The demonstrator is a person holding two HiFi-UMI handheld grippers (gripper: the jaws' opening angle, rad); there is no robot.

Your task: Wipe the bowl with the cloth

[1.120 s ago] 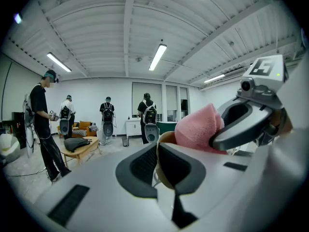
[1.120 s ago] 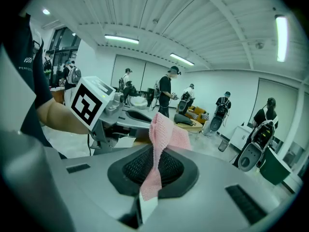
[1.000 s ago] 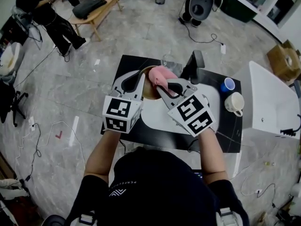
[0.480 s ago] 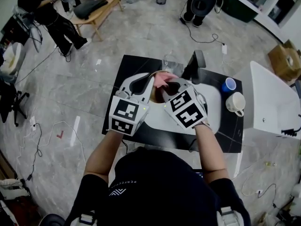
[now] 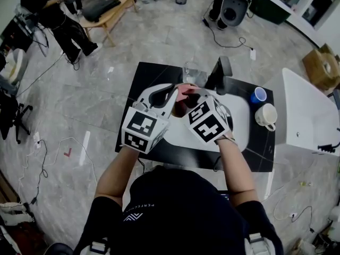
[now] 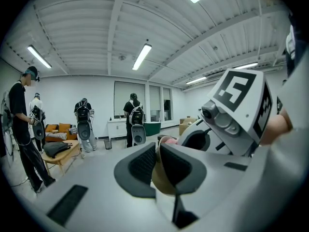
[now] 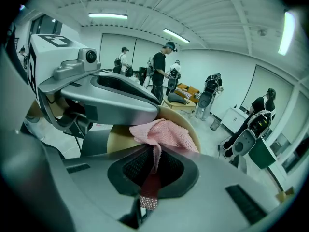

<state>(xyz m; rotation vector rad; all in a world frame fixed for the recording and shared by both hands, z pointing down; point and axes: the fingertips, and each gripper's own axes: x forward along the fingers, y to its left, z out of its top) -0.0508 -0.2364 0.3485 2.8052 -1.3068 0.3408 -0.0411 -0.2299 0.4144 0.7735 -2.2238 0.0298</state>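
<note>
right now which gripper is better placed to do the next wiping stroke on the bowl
Right. The right gripper is shut on the pink cloth, which lies against the bowl. The left gripper is clamped on the bowl's rim, so it is better left steadying it.

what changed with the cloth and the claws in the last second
The right claw swung in toward the left claw and pushed the pink cloth down into the bowl, so less cloth shows from above. Unchanged: left claw shut on the bowl's rim, right claw shut on the cloth; blue cup and mug in place.
</note>
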